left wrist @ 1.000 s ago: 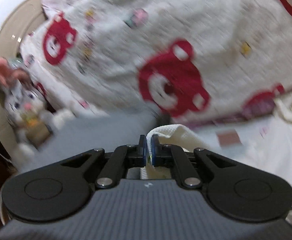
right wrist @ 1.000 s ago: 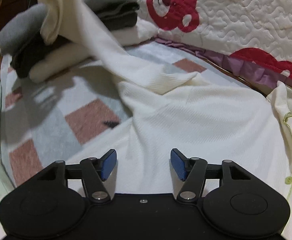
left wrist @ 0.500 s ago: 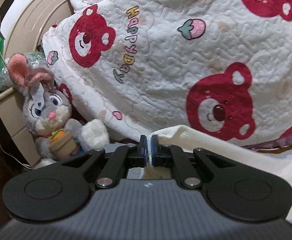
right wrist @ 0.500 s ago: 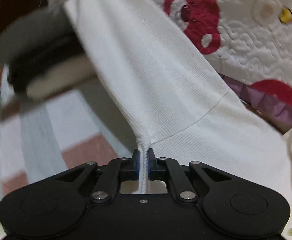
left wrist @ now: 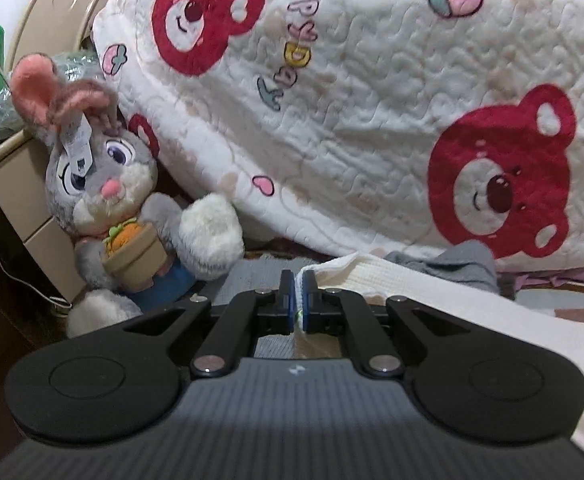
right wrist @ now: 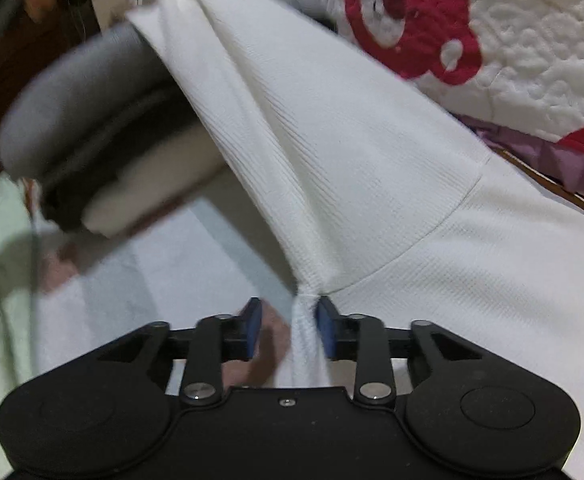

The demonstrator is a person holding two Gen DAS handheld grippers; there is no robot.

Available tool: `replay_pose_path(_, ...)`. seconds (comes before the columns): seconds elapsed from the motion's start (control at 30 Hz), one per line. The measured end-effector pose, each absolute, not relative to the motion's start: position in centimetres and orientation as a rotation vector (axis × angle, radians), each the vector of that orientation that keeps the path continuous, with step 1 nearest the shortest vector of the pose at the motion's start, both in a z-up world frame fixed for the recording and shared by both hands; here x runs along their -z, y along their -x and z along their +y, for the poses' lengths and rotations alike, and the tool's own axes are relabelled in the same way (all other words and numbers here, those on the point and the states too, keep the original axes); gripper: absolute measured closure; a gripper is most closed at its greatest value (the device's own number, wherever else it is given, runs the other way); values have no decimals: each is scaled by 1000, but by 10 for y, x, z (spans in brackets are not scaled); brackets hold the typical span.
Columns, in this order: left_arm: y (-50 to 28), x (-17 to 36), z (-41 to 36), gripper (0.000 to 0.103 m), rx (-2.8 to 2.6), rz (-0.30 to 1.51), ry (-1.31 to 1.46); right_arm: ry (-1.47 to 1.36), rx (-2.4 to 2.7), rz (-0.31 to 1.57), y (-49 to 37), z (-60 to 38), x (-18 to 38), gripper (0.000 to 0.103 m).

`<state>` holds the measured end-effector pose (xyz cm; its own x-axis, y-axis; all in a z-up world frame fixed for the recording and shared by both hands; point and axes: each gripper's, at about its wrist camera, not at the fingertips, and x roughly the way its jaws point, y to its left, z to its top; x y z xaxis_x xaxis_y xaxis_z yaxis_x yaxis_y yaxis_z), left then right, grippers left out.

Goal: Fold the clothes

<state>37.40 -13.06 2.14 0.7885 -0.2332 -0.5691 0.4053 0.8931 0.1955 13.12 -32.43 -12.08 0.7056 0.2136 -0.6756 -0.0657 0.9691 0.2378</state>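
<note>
A cream-white ribbed garment (right wrist: 332, 140) lies over the bed, and one part of it is pulled taut up toward the top left. My right gripper (right wrist: 287, 312) is low at the garment's seam. Its jaws are opening, and a bunched fold of the cloth hangs between them against the right pad while the left pad stands clear of it. In the left wrist view my left gripper (left wrist: 300, 280) is shut on an edge of the same cream garment (left wrist: 432, 292), which trails off to the right.
A plush rabbit (left wrist: 107, 200) sits left of the left gripper beside a beige nightstand (left wrist: 15, 200). A bear-print quilt (left wrist: 372, 100) rises behind, with a grey garment (left wrist: 464, 260) below it. A stack of folded grey, dark and cream clothes (right wrist: 91, 140) lies on the checked blanket (right wrist: 163, 264).
The right gripper closed on the garment's fold, then parted again, leaving the fold between the pads. The left gripper, still clamped on the cloth, swung so the rabbit came closer and more central.
</note>
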Motion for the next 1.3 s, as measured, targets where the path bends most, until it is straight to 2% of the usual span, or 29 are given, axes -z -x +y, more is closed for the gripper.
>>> replay_pose_path(0.1, -382, -11, -121, 100, 345, 612, -266, -291, -186, 796, -95, -335, 110, 58)
replay_pose_path(0.23, -390, -2, -111, 99, 332, 663, -191, -271, -263, 918, -55, -334, 114, 58)
replay_pose_path(0.4, -388, -11, -98, 98, 140, 594, -121, -224, -272, 993, -41, -326, 129, 58)
replay_pose_path(0.53, -337, -31, -89, 93, 251, 540, -6, -267, -294, 997, -38, -313, 133, 57)
replay_pose_path(0.57, -318, -34, -90, 89, 290, 522, 4, -276, -304, 999, -37, -310, 132, 54)
replay_pose_path(0.63, -267, -32, -100, 70, 403, 494, -8, -309, -325, 1010, -34, -307, 132, 49)
replay_pose_path(0.67, -239, -26, -108, 54, 468, 494, -14, -324, -321, 1014, -32, -305, 133, 48)
replay_pose_path(0.7, -210, -16, -118, 52, 546, 509, -25, -339, -312, 1016, -30, -302, 134, 48)
replay_pose_path(0.83, -142, 45, -153, 52, 788, 732, -28, -393, -280, 1024, -26, -295, 133, 42)
replay_pose_path(0.97, -117, 115, -182, 55, 844, 917, -60, -365, -272, 1022, -28, -283, 134, 34)
replay_pose_path(1.03, -116, 138, -190, 62, 850, 994, -60, -311, -267, 1022, -29, -273, 133, 31)
replay_pose_path(1.07, -115, 148, -193, 71, 855, 1025, -55, -276, -264, 1019, -29, -268, 133, 31)
replay_pose_path(1.1, -112, 153, -195, 71, 864, 1032, -57, -235, -249, 1013, -30, -263, 133, 33)
replay_pose_path(1.13, -110, 158, -197, 72, 867, 1033, -61, -191, -230, 1005, -30, -259, 132, 46)
replay_pose_path(1.17, -110, 162, -198, 73, 865, 1042, -65, -163, -212, 998, -30, -257, 132, 80)
replay_pose_path(1.2, -110, 166, -198, 73, 866, 1061, -56, -142, -192, 991, -30, -256, 132, 93)
replay_pose_path(1.3, -110, 177, -191, 73, 886, 1150, 45, -217, -163, 970, -26, -268, 132, 96)
